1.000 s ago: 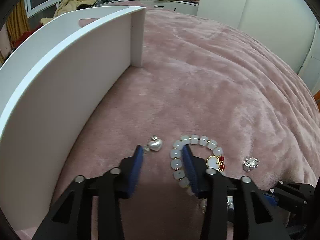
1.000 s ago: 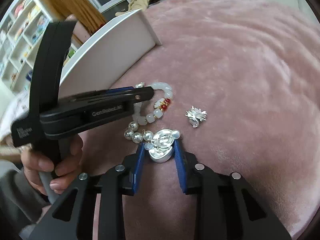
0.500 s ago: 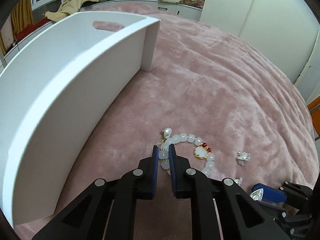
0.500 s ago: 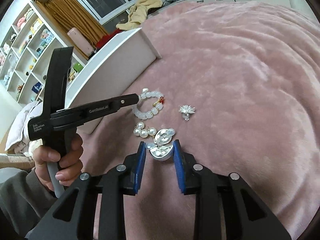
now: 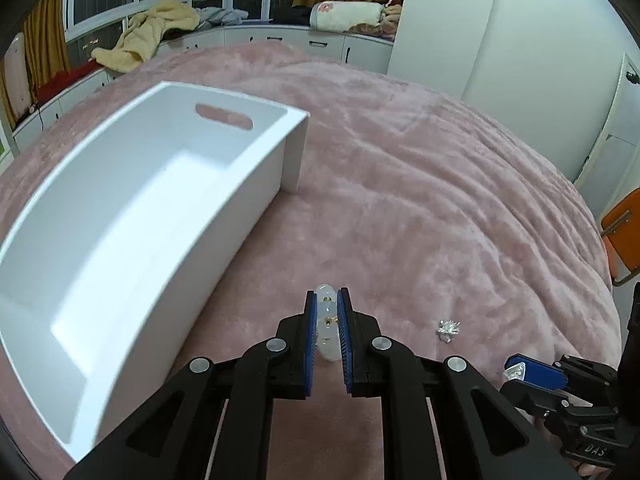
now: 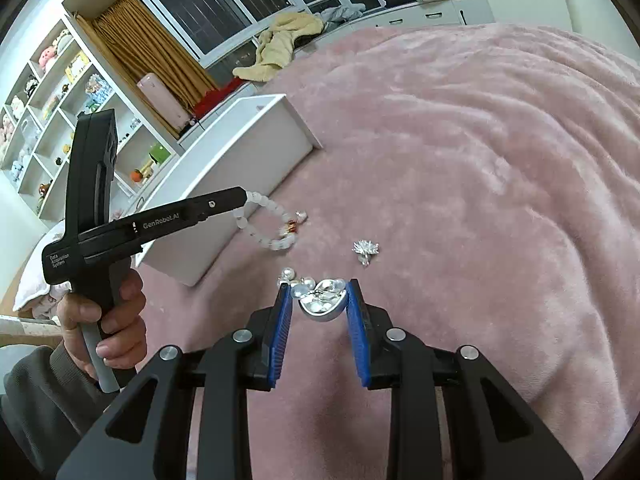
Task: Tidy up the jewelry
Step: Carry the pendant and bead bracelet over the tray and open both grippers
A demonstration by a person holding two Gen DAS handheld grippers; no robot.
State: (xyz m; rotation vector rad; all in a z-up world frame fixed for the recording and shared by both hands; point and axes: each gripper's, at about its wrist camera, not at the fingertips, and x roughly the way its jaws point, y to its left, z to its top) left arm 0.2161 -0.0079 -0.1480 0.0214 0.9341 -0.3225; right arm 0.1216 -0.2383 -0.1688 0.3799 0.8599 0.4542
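A wide bed under a fuzzy pink blanket (image 5: 440, 184) carried everything. On it lay a long white open-topped box with a slot handle cut in its far end (image 5: 132, 216), standing just beside the scattered jewellery, most likely so each piece had only a short way to go. Its floor looked bare from the left wrist view.

The left gripper (image 5: 327, 322) had its jaws clenched on a bracelet of milky white beads with a red and gold charm (image 6: 272, 228). Seen from the right wrist, the loop hung slack from the jaw tips, off the blanket and close to the box's near wall, so I judged it was on its way over the rim.

The right gripper (image 6: 319, 306) sat low over a silver heart-shaped piece studded with clear stones (image 6: 322, 304). Its jaws bracketed the piece on both sides, but whether they were actually pressing on it I could not tell. A small cluster of pearl earrings (image 6: 294, 278) lay touching that piece. A little silver flower-shaped brooch (image 6: 365, 251) rested apart, alone on the blanket.

Printed in white on the left gripper's black body were "GenRobot.AI" and, on the handle block, "Data Acquisition System".
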